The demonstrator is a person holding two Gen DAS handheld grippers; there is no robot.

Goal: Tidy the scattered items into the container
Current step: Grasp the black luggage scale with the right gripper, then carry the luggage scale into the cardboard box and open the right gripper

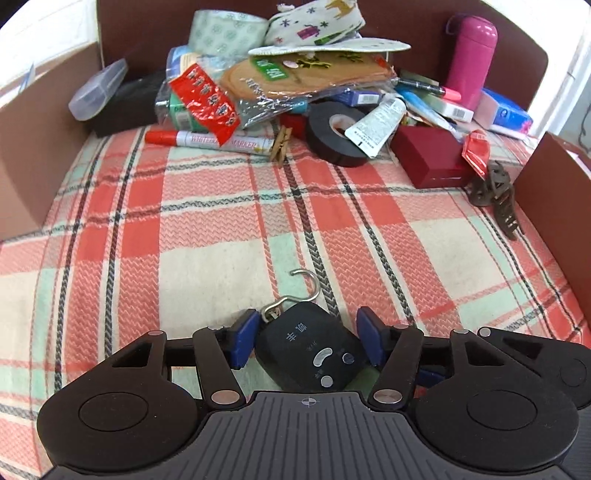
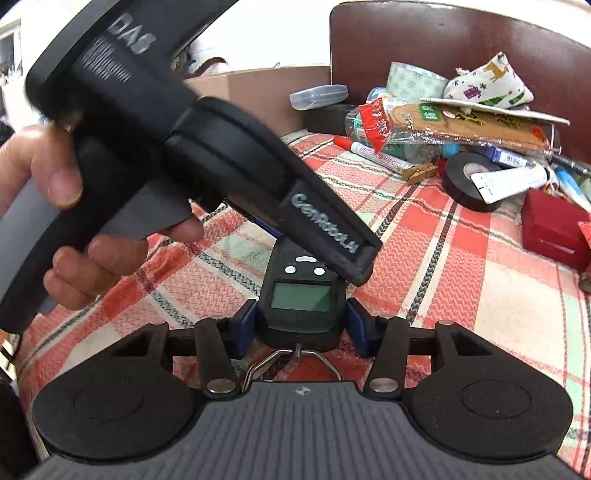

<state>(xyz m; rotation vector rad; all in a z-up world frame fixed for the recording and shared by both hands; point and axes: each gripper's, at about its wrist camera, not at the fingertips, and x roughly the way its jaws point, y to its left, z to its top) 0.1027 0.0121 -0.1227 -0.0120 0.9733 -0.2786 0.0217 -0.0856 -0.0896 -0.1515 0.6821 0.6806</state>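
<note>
While both grippers met over the plaid cloth (image 1: 207, 236), a small black hanging scale (image 1: 312, 350) sat between them, lifted or resting just above the fabric; which could not be told. Seen from the left wrist, the left gripper (image 1: 306, 341) had its blue pads (image 1: 243, 341) spread about as wide as the scale's body, the near pad touching its side and the far one just beside it, with the steel hook (image 1: 306, 286) pointing forward over the cloth. Seen from the right wrist, the right gripper (image 2: 301, 325) closed its jaws narrowly on the scale's display end, both pads pressed against its flanks and the wire bail (image 2: 291, 363) toward the camera. A hand (image 2: 74, 221) held the left gripper's handle, whose finger crossed the scale's buttons. Farther back lay the heap: a roll of black tape (image 1: 334, 133), a whiteboard marker (image 1: 207, 141), a red box (image 1: 430, 157) and a pink bottle (image 1: 469, 59), against the brown cardboard wall (image 1: 147, 33).
</note>
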